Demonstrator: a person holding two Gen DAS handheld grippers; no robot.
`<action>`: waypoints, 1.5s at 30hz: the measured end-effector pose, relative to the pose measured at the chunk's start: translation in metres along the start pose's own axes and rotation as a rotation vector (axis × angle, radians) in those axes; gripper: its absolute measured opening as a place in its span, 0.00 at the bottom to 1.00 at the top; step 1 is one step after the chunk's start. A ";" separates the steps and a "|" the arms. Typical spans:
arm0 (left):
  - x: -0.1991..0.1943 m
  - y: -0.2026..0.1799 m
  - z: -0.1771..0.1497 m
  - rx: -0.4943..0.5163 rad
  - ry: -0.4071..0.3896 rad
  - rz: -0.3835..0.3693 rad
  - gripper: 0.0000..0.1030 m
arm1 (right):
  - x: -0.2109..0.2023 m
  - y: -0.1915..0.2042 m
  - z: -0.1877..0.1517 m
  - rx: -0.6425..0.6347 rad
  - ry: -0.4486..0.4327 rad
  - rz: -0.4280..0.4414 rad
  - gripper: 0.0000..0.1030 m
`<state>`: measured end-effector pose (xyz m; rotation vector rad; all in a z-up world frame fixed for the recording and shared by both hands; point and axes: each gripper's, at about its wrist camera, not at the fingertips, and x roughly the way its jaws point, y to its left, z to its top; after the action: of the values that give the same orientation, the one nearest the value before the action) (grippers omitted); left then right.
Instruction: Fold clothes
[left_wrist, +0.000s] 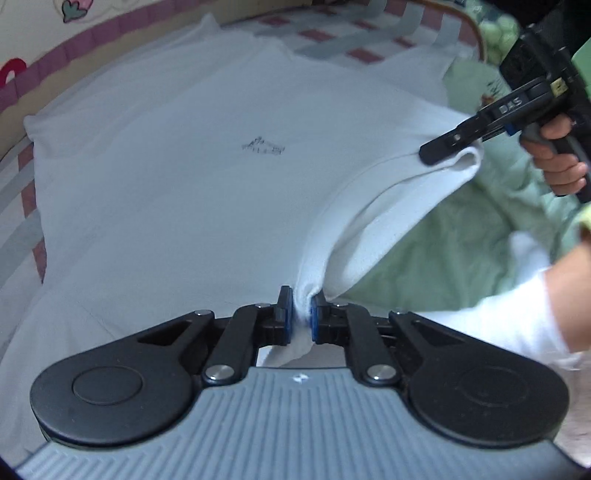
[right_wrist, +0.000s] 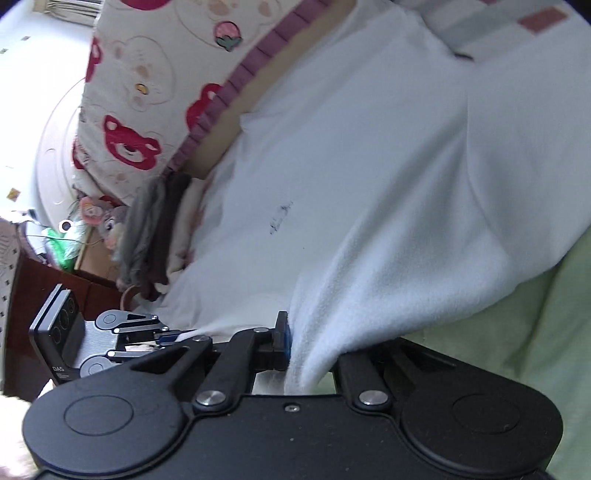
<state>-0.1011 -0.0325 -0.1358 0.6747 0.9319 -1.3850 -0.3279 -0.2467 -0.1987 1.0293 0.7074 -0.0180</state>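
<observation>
White shirt spread over a bed with a pink-and-grey checked sheet and a green quilt. Bear-print pillow behind. Left gripper and right gripper fingers each pinch the shirt's edge.

Left wrist view: a pale green quilted blanket fills the right-centre and lower right of the frame. A checked sheet in pink, grey and white runs across the upper centre and reappears along the left edge. A cream cover with a purple-striped border curves across the upper left.

Right wrist view: the same cream cover, printed with red bear faces and a strawberry motif, occupies the upper left. Below it, at left centre, lies a bundle of grey and dark fabric. Dark red-brown wooden furniture stands at the lower left; small soft toys, blurred, sit just above it.
</observation>
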 end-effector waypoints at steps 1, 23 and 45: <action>-0.007 -0.002 0.001 -0.001 -0.006 0.001 0.08 | -0.006 0.003 0.002 -0.009 0.009 -0.001 0.07; 0.033 0.004 -0.006 -0.141 0.176 -0.143 0.09 | 0.013 0.022 -0.046 -0.233 0.150 -0.293 0.16; 0.064 0.025 0.106 -0.212 -0.214 -0.011 0.30 | -0.205 -0.162 0.111 0.213 -0.541 -0.664 0.52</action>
<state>-0.0642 -0.1534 -0.1410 0.3535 0.8960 -1.3168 -0.4832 -0.4831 -0.1778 0.8918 0.5234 -0.9305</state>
